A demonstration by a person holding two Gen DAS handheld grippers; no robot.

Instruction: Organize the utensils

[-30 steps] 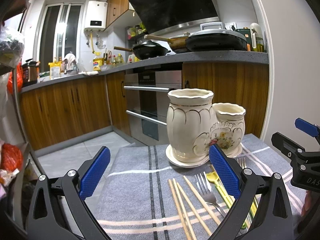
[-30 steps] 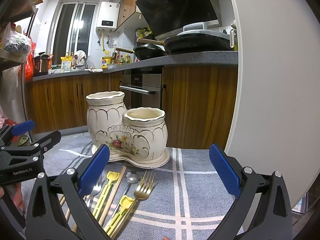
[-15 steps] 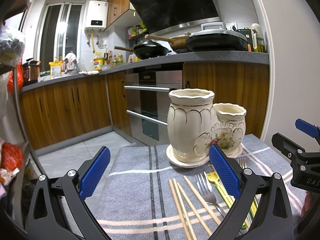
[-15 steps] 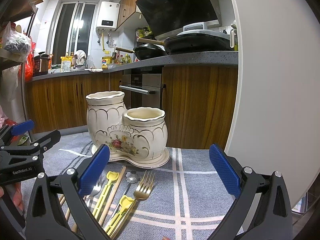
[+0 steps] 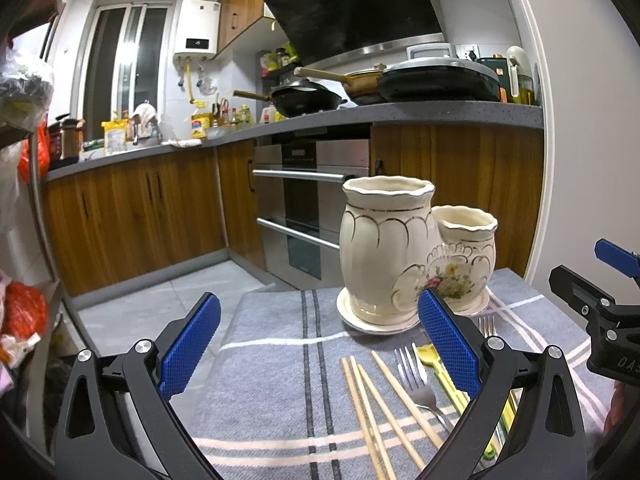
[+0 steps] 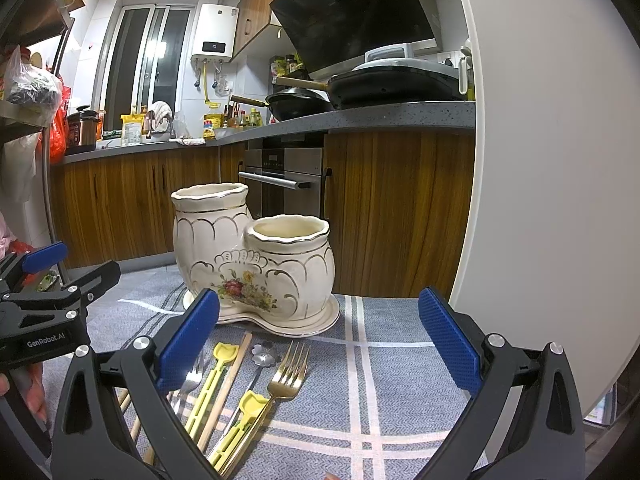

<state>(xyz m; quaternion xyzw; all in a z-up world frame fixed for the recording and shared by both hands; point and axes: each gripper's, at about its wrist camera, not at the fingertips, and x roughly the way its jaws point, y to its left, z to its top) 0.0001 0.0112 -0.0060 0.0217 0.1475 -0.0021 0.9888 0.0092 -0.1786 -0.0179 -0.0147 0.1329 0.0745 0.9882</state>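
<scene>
Nothing moved; chopsticks [image 5: 372,408] partly gripper-hidden

Grey striped cloth [image 6: 400,364], probably covering a table, bears utensils [image 6: 280,384].

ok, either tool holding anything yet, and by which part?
Nothing held. Left tool and right tool are both open, above the utensils lying on the grey striped cloth.

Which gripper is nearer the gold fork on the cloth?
Right. The right gripper, jaws open, hovers almost directly above the gold fork. The left gripper hovers further to the left, over the chopsticks and bare cloth.
</scene>
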